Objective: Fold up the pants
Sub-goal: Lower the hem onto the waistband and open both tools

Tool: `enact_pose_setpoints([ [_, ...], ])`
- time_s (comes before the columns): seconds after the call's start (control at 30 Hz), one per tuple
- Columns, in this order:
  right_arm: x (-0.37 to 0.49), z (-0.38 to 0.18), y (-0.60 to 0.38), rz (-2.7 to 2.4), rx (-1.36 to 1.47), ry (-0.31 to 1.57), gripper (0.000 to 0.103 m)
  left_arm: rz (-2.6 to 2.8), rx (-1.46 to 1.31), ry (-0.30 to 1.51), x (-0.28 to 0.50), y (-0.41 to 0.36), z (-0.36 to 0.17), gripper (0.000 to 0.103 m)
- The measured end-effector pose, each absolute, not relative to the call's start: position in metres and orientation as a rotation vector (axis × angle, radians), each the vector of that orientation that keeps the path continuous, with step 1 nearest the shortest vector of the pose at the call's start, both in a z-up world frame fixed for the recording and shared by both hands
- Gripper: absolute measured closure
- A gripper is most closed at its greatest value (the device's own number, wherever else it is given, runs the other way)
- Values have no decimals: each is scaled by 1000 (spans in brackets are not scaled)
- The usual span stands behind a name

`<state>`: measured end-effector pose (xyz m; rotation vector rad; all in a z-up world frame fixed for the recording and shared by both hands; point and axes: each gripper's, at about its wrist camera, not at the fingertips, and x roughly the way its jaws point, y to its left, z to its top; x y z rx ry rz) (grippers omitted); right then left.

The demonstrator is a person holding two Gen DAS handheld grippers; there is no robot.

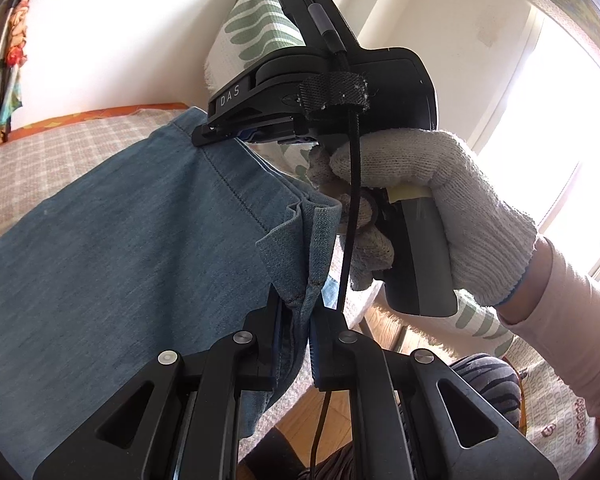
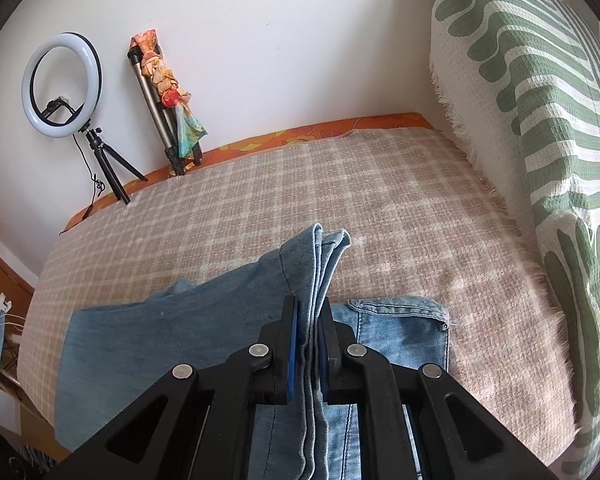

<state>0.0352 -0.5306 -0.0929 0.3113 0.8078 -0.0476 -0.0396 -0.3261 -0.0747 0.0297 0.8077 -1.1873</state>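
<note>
Pinching one pair of pants (image 2: 172,344): left claw (image 1: 300,312), right claw (image 2: 309,320), both clamped.

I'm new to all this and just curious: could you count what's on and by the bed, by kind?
Pants: 1
Handheld grippers, left and right: 2
Ring light on a small tripod: 1
Folded tripod with a scarf tied round it: 1
Green-patterned cushion: 1
Checked blanket: 1
Total: 7

I read "DAS" in pale letters on the black body of my right gripper (image 1: 260,128), above my left fingers (image 1: 276,320).
</note>
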Motion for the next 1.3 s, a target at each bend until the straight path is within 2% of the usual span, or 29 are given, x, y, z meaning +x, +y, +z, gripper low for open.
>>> enact_pose_setpoints([
  [0.93,44,-153,-558,-65,340,883,97,-1193,157,862,-36,-384,-103,93],
  [1.0,44,-154,-557,-68,341,885,97,-1198,162,872,-37,-386,-100,89],
  [1.07,43,-151,-556,-89,317,884,94,-1201,175,876,-44,-387,-97,88],
  [1.3,24,-126,-575,-156,321,836,72,-1189,193,896,-50,-379,-84,71],
])
